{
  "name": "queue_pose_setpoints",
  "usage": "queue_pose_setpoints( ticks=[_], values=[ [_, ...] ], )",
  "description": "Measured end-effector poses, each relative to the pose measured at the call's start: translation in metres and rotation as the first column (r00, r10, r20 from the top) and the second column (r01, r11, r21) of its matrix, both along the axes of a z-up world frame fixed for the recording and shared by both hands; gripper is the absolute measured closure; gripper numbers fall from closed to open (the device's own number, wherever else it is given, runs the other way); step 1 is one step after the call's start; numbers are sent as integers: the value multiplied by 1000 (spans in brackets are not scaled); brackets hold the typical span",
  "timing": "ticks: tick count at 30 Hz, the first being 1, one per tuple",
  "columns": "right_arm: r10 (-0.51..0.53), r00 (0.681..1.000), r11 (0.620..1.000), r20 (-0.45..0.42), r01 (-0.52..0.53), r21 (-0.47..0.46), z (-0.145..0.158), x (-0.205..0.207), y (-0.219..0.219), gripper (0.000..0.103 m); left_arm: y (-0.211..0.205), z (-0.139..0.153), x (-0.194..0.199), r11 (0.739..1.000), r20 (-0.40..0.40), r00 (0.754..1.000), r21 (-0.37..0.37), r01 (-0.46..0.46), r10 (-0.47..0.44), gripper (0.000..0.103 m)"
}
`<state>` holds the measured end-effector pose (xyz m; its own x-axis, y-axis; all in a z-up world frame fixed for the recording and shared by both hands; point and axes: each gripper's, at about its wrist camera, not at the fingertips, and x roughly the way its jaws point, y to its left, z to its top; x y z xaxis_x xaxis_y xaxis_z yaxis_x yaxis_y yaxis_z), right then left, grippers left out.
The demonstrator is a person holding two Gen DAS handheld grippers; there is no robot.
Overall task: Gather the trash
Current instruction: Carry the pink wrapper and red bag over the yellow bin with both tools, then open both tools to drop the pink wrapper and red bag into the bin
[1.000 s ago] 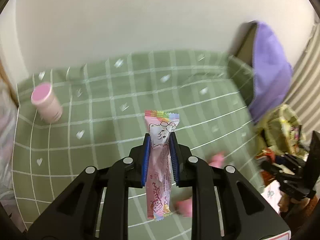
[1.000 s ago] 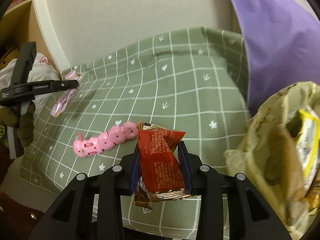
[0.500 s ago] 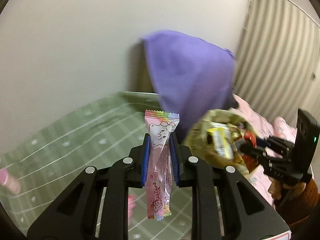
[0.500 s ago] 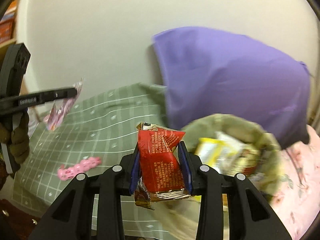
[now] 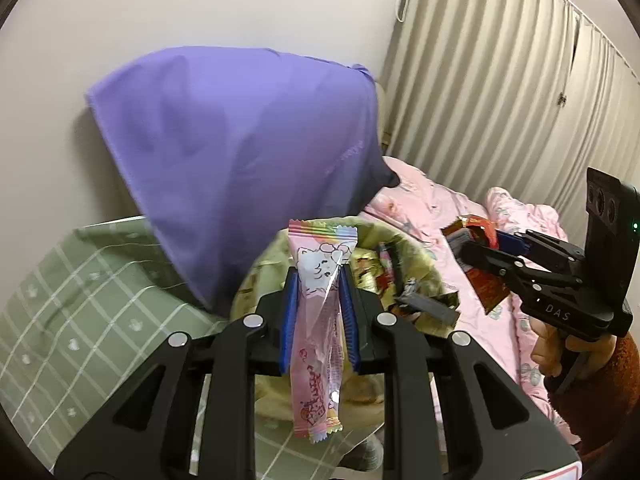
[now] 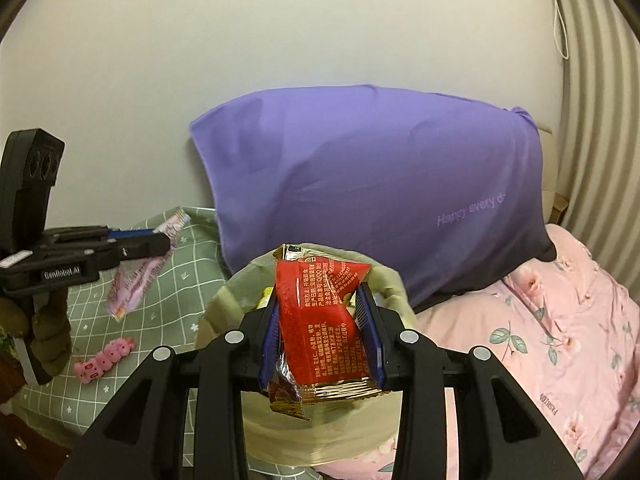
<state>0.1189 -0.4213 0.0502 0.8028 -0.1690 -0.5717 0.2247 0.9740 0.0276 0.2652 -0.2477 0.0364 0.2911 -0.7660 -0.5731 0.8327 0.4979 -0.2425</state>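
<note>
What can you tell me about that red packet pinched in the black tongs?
The red snack wrapper is crinkled shiny foil, red with small pale print and gold-brown sealed ends. It looks flattened. It stands roughly upright, pinched on both sides by the blue pads of the right gripper, held above the open trash bag of wrappers. Nothing else touches it.

1. Pink wrapper, rainbow-striped ends, cartoon print.
2. Red wrapper, gold foil edges, pale txt.
3. Purple pillow.
4. Green sheet w/ white grid.
5. Pink floral quilt.

Pink wrapper in L hand-held gripper
</note>
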Motion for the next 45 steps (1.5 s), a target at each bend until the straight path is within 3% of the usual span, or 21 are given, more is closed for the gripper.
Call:
queue_pose_setpoints(
  ticks=[6, 10, 15, 22, 31, 34, 41, 45],
  values=[
    [10, 999, 1000, -39, -10, 24, -9, 12, -19, 69, -32, -34, 15, 999, -131, 990, 2, 53, -52, 84],
    [32, 996, 999, -81, -30, 28, -22, 24, -27, 69, -58, -74, 24, 995, -205, 978, 86, 58, -40, 84],
    [52, 993, 998, -102, -50, 24, -37, 38, -35, 69, -87, -102, 25, 977, -199, 979, 196, 83, -44, 84],
    [59, 994, 997, -91, -54, 57, -48, 53, -53, 69, -110, -111, 31, 966, -182, 983, 245, 81, -36, 82],
    [96, 993, 992, -74, -90, 87, -47, 54, -58, 69, -104, -104, 30, 970, -215, 977, 233, 72, -21, 81],
    [114, 991, 990, -71, -106, 98, -48, 56, -56, 68, -95, -98, 31, 981, -242, 970, 183, 60, -15, 74],
    [153, 984, 984, -95, -143, 106, -53, 63, -43, 68, -61, -78, 29, 998, -218, 975, 50, -27, 37, 47],
    [170, 979, 982, -112, -159, 102, -56, 70, -36, 67, -42, -72, 29, 995, -204, 974, 26, -92, 96, 45]
  ],
)
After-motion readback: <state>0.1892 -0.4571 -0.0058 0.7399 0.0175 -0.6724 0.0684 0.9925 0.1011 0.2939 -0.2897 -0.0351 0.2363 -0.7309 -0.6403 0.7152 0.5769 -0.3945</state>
